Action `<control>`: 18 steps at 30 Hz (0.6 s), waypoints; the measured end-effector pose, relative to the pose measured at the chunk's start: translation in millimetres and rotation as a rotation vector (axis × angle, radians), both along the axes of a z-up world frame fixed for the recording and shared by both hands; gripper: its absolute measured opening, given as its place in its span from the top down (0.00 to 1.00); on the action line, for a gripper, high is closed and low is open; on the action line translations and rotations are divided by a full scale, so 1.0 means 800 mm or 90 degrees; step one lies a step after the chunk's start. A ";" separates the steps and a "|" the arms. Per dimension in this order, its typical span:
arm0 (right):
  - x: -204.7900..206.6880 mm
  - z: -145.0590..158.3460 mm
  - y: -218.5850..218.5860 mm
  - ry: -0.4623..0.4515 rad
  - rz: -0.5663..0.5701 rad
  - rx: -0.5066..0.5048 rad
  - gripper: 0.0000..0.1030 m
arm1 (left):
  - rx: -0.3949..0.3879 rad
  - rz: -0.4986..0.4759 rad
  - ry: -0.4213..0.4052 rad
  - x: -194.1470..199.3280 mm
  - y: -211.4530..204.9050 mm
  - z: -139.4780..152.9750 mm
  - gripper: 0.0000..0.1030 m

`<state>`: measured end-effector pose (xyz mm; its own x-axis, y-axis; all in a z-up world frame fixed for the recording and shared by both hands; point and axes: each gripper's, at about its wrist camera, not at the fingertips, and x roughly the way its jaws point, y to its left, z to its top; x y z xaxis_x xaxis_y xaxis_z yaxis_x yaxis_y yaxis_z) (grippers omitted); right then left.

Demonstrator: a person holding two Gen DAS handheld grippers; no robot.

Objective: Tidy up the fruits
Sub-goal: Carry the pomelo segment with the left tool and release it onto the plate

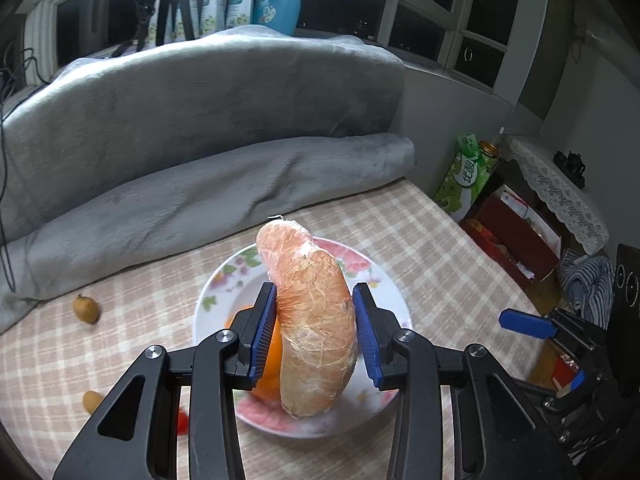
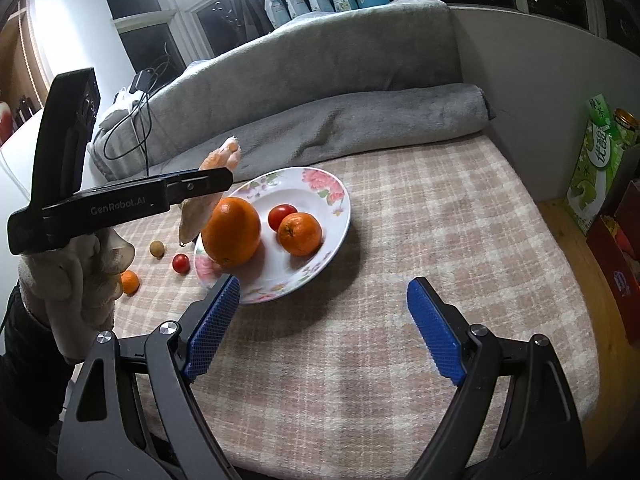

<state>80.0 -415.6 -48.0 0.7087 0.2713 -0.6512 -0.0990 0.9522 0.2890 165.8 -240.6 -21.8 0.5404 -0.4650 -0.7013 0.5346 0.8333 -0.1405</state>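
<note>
My left gripper (image 1: pixel 315 334) is shut on a plastic-wrapped grapefruit wedge (image 1: pixel 316 320) and holds it above the flowered plate (image 1: pixel 384 280). In the right wrist view the left gripper (image 2: pixel 208 184) holds the wedge (image 2: pixel 200 208) over the plate's left rim (image 2: pixel 340 216). The plate holds a large orange (image 2: pixel 231 231), a mandarin (image 2: pixel 300 234) and a small tomato (image 2: pixel 280 216). My right gripper (image 2: pixel 322 326) is open and empty, low over the cloth in front of the plate.
Loose on the checked cloth left of the plate lie a cherry tomato (image 2: pixel 181 263), a small mandarin (image 2: pixel 130 282) and a brown longan (image 2: pixel 157 249). A rolled grey blanket (image 2: pixel 340 120) lies behind. A green carton (image 2: pixel 596 164) and red box (image 2: pixel 618 276) stand at right.
</note>
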 end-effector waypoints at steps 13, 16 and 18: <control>-0.005 -0.002 -0.009 0.003 -0.013 -0.008 0.14 | -0.004 -0.017 0.005 -0.003 -0.028 -0.005 0.64; -0.005 -0.002 -0.009 0.003 -0.015 -0.009 0.14 | -0.004 -0.018 0.007 -0.002 -0.029 -0.006 0.64; -0.005 -0.002 -0.009 0.003 -0.014 -0.009 0.14 | -0.004 -0.017 0.007 -0.002 -0.029 -0.006 0.64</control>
